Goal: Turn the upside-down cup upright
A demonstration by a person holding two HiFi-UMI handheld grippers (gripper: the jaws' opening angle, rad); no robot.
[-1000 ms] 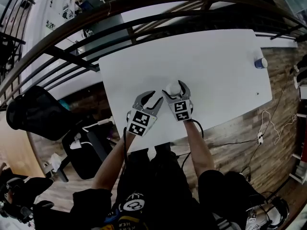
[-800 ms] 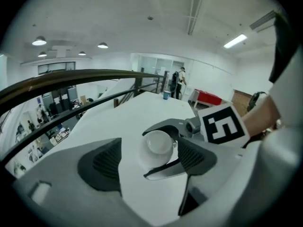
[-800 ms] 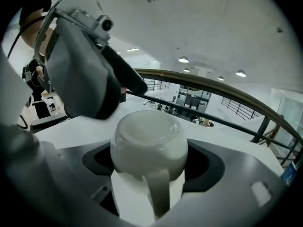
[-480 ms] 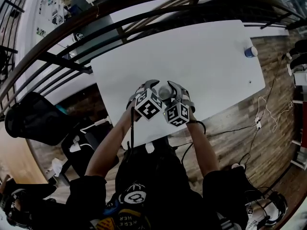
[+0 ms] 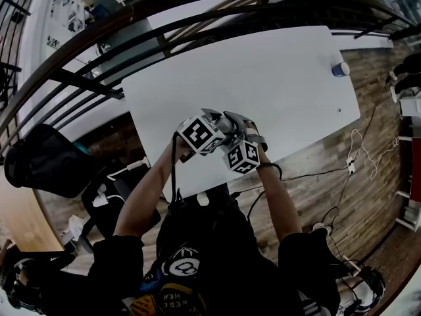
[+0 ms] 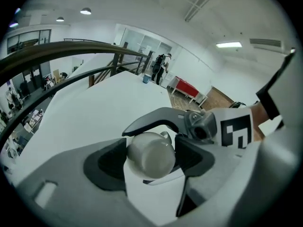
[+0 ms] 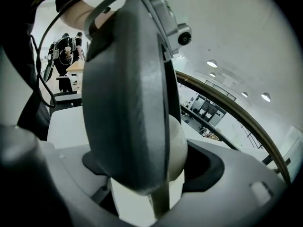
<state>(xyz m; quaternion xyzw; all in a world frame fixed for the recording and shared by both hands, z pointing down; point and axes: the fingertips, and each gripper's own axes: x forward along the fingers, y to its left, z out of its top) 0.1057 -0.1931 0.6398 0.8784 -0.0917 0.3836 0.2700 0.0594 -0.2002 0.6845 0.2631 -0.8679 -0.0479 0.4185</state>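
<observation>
Halfway-ish: cup [image 6: 150,155] off desk [image 5: 276,71]. Right tongs [image 5: 240,124] gripping it, left tongs [image 5: 214,116] just closing onto it. We still gotta set it upright.

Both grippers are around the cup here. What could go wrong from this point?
The cup is held off the table by the right gripper, and the left gripper has just been closing its jaws around it. If the right releases before the left grips firmly, the smooth, rounded cup could drop. The two grippers' jaws are crossed tightly together, so they may snag on separating.
</observation>
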